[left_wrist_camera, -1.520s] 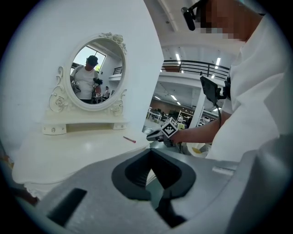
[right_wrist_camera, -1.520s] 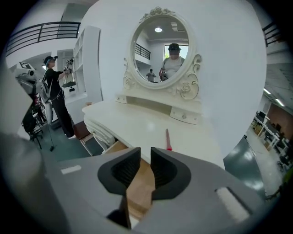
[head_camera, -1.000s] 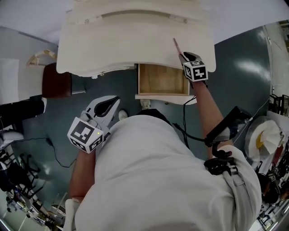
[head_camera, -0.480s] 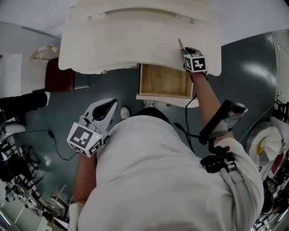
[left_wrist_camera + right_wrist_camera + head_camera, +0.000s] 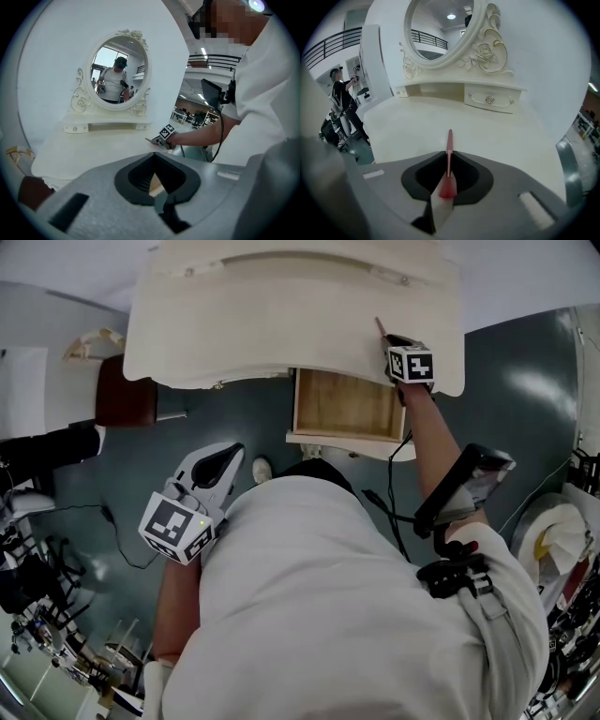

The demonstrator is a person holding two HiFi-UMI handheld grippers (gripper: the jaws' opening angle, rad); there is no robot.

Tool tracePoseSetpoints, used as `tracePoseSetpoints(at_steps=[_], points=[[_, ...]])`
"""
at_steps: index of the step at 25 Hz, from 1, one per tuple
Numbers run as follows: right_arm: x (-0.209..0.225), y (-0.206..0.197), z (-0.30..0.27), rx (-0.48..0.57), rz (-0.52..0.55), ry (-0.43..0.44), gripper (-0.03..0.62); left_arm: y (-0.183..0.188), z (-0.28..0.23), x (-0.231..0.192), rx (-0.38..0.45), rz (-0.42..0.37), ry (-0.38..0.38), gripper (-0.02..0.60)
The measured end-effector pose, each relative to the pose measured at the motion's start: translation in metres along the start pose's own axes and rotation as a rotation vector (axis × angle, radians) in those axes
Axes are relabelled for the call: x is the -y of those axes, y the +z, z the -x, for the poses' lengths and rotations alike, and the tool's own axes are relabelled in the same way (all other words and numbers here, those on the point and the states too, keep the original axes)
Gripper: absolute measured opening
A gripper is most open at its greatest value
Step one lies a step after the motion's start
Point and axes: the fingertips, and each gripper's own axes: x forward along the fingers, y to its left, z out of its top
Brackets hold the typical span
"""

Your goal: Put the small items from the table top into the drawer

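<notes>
My right gripper (image 5: 387,337) is over the right part of the cream dressing table (image 5: 281,324), shut on a thin red pen (image 5: 380,326). In the right gripper view the pen (image 5: 449,145) sticks out forward between the jaws, just above the table top. The wooden drawer (image 5: 343,438) stands open below the table edge, left of that gripper, and looks bare inside. My left gripper (image 5: 228,456) hangs low by the person's left side, away from the table, shut with nothing in it. The left gripper view shows the right gripper (image 5: 165,133) from afar. No other small items show on the table top.
An oval mirror (image 5: 440,28) in an ornate frame stands at the table's back, with a small drawer shelf (image 5: 490,99) under it. A dark red stool (image 5: 122,404) sits at the table's left. Cables (image 5: 112,540) lie on the grey floor. A person (image 5: 344,101) stands far left.
The right gripper with the pen has edged slightly farther in over the table top. The left gripper has stayed where it was.
</notes>
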Motion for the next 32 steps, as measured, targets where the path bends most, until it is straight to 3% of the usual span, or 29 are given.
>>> tracePoseSetpoints(at_steps=[17,32], points=[[-0.044,-0.003,0.045,0.036,0.001,-0.003,0.044,-0.008,0.029,0.002,0.036,-0.028,-0.062,0.002],[-0.129,-0.051,0.062,0.002,0.036,0.065,0.044,-0.038,0.063,0.001,0.044,-0.024,-0.112,0.001]])
